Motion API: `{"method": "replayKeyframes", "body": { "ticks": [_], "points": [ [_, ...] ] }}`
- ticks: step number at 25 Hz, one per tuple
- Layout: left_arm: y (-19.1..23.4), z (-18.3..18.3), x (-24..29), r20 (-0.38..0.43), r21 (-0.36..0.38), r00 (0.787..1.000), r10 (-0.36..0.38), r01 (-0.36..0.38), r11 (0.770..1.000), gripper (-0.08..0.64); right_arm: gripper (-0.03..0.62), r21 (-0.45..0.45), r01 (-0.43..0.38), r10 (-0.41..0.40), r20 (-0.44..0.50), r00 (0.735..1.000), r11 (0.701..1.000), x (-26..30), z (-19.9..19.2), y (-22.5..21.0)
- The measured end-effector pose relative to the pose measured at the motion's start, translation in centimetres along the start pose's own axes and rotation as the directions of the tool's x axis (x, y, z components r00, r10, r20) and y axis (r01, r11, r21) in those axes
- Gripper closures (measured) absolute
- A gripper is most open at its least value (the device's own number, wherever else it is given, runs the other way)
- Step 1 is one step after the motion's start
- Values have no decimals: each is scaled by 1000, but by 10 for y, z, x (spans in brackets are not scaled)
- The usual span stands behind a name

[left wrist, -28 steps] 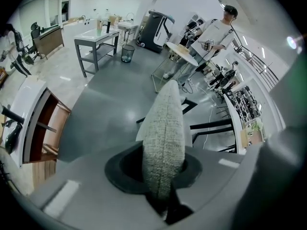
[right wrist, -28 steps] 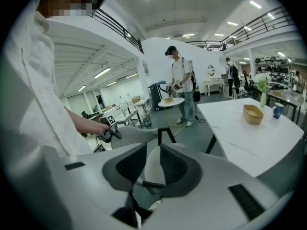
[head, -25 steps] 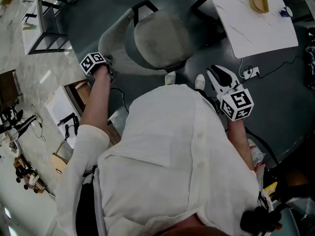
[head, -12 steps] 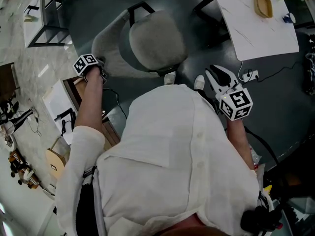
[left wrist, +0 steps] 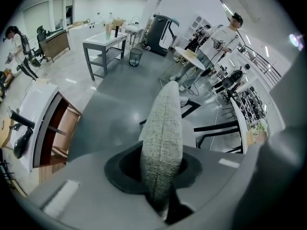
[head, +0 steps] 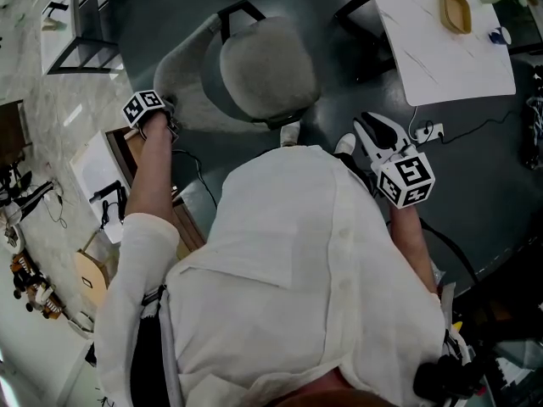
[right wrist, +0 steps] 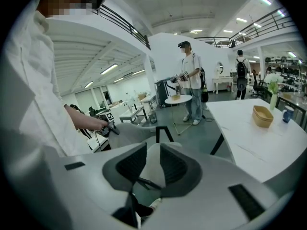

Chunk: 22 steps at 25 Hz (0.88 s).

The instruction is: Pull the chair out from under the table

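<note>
Most of the pull seems done: the chair [head: 267, 66] is seen clear of the table [head: 424, 58], its backrest edge clamped in the left gripper [head: 170, 117]. The right gripper [head: 372, 130] is held open and empty.

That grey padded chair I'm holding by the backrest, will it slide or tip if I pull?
The chair probably slides rather than rolls: its black legs show no wheels. The padded backrest rim in the left hand-held gripper likely squashes a little, so the grip may feel soft. Pulling that high could tilt it slightly.
</note>
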<state>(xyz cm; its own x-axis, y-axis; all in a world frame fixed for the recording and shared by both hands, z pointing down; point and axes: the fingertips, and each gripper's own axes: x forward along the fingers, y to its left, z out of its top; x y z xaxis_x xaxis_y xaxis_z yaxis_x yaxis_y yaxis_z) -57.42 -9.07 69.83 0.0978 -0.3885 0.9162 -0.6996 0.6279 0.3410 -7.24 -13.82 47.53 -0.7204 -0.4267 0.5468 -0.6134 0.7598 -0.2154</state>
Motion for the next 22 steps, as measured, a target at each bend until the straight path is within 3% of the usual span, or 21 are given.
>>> {"method": "replayKeyframes", "body": {
  "ticks": [4,7,10,12,18,22],
  "points": [
    [4,0,1,13,13,999,38,-39,999,480,506,-2,-10,10,4,1000,1000,-5,-2,-4],
    [9,-1,1,20,53,993,114,-115,992,467,506,-7,-13,13,1,1000,1000,-13,-5,-14],
    [22,2,-8,57,76,971,233,-237,968,426,506,-7,-16,16,0,1000,1000,-22,-8,-27],
    [26,5,-20,104,70,956,274,-282,957,393,506,-8,-27,27,1,1000,1000,-29,-11,-34],
    [7,-1,-66,255,20,915,314,-330,944,394,506,-44,-78,78,3,997,996,-55,-15,-64],
    [-25,-20,-100,356,30,886,298,-330,944,396,506,-69,-115,116,9,993,991,-72,-16,-86]
  ]
}}
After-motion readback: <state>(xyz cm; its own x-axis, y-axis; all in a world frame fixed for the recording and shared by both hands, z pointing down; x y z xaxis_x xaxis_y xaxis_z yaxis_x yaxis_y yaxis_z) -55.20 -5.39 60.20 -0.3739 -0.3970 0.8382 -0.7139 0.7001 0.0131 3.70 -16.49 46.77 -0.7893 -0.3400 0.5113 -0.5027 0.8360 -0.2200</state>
